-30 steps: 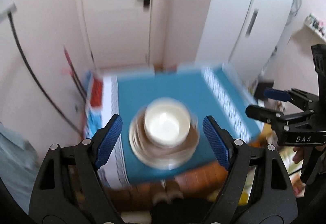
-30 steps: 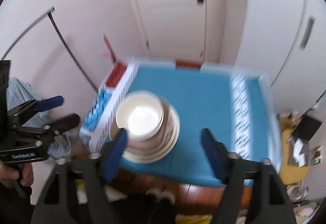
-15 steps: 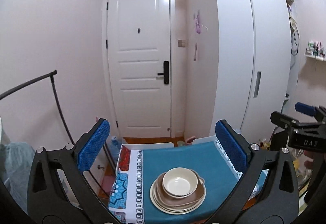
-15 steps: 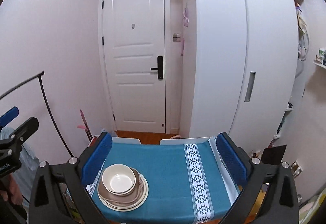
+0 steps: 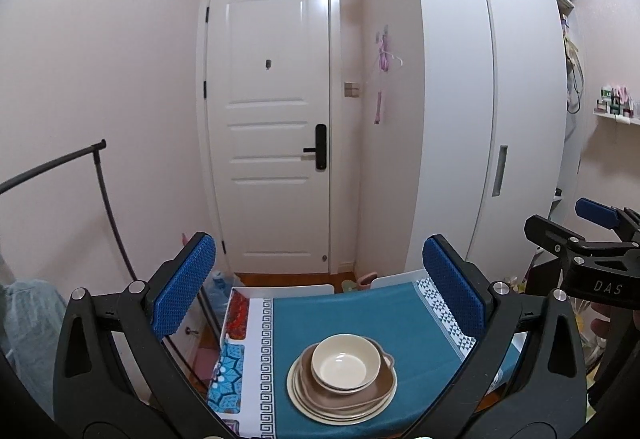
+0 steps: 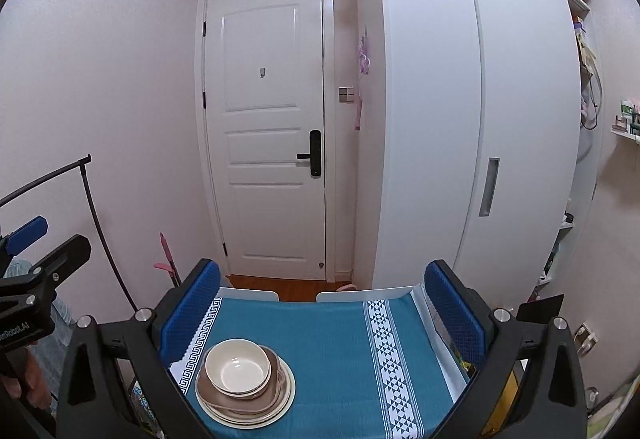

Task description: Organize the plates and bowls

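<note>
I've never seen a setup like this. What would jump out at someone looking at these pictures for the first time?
Probably the stack of dishes near the front edge of the table with the teal cloth: a cream bowl nested on brown and cream plates. Framing it are the blue-padded fingers of the left gripper, spread wide with nothing between them; the right gripper is open too. Behind stands a white door beside a tall white wardrobe.

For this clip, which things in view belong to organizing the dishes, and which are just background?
Job:
- cream bowl on top of the stack
- brown dish under it
- cream plates at the bottom
- left gripper and right gripper, both open and holding nothing

Background:
- teal tablecloth
- door
- wardrobe
- clothes rail
</note>
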The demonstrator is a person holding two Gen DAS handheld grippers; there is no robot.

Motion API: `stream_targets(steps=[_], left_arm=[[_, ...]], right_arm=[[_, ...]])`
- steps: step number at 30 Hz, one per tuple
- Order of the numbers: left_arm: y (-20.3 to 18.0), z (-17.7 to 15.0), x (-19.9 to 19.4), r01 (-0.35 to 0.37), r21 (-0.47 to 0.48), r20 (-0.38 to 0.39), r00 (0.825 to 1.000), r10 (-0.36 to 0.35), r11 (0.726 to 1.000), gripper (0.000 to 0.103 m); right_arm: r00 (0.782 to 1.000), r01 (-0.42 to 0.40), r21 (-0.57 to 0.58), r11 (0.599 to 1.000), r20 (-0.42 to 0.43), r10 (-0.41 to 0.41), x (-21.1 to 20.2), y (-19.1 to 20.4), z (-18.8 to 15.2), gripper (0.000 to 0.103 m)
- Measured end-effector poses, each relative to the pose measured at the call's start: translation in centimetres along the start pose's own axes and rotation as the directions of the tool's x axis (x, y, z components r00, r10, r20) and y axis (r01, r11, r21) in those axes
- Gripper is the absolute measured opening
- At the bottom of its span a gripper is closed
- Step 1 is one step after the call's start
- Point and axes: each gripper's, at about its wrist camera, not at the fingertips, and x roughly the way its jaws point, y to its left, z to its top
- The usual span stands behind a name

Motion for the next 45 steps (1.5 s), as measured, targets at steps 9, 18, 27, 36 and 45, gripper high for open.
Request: stream_targets(steps=[9,18,27,36,45], left_arm=[[-0.2,0.1,0.2,-0.006,0.005,-0.002,1.000,0.006,1.000,0.103],[-0.1,0.0,0.6,-0.004,0.014,-0.008,1.000,0.004,1.000,0.103],[0.2,0.0,1.0,0.001,0.017,-0.008,1.000,0.000,1.000,0.103],[0.3,0.0,1.4,0.003,0.010,-0.013,1.000,-0.003,1.000,0.103],[0.1,0.0,2.2,-0.002,0.014,-0.020,1.000,0.003,1.000,0.103]], right_arm=[[1.000,0.000,0.004,1.000,-0.002,0.000,0.2,0.0,0.0,0.102],[1.000,0.001,0.009,1.000,-0.011,-0.001,0.3,-0.3,-0.1,0.102],[1.000,0.005,0.010,1.000,-0.005,-0.004,0.4,-0.5,0.0,0.102],[1.000,0.001,0.006,1.000,-0.007,-0.001,1.0,-0.4,0.1,0.102],[1.000,0.000,0.007,1.000,-0.010,0.000,1.4,-0.4,0.3,0.102]])
